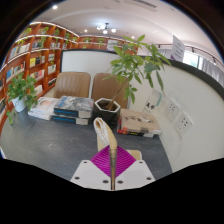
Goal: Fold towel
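Beige towel point(104, 131): pinched upright between magenta pads
Hand-held gripper point(112, 165): fingers pressed together on towel
Floor point(50, 145): grey, beneath
Plant point(135, 65): beyond

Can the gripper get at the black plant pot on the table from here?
Probably not yet: the black plant pot stands beyond the gripper, whose fingers look shut on the towel.

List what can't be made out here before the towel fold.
- Towel: none clearly seen; the pale strip between the closed fingers is too small to identify.
- Surface below the fingers: cut off.
- Stacks on the table: too small.
- Shelf contents: blurred.
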A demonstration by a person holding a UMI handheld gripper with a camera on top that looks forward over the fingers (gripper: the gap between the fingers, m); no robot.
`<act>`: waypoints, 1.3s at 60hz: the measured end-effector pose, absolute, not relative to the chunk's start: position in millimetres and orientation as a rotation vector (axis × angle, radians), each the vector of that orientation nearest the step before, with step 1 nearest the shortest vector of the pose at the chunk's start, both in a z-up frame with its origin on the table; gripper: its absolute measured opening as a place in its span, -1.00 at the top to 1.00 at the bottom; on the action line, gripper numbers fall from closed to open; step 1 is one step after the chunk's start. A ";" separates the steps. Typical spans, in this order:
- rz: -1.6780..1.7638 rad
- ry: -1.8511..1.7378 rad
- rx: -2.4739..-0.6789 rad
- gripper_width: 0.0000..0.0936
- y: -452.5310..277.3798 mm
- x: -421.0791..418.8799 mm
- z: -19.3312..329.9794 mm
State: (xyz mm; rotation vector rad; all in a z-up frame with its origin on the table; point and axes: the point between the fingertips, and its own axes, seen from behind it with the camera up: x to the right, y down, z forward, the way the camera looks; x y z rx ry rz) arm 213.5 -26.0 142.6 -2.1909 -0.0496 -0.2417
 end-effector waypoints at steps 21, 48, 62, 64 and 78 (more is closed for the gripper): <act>-0.180 0.068 -2.329 0.06 -40.6 340.1 51.6; -0.191 0.052 -2.139 -0.46 -95.2 262.1 191.3; -0.090 0.031 -2.014 -0.52 -169.0 149.4 284.0; -0.078 0.021 -2.007 -0.53 -179.5 135.4 288.5; -0.024 -0.030 -2.003 -0.52 -244.0 60.0 285.0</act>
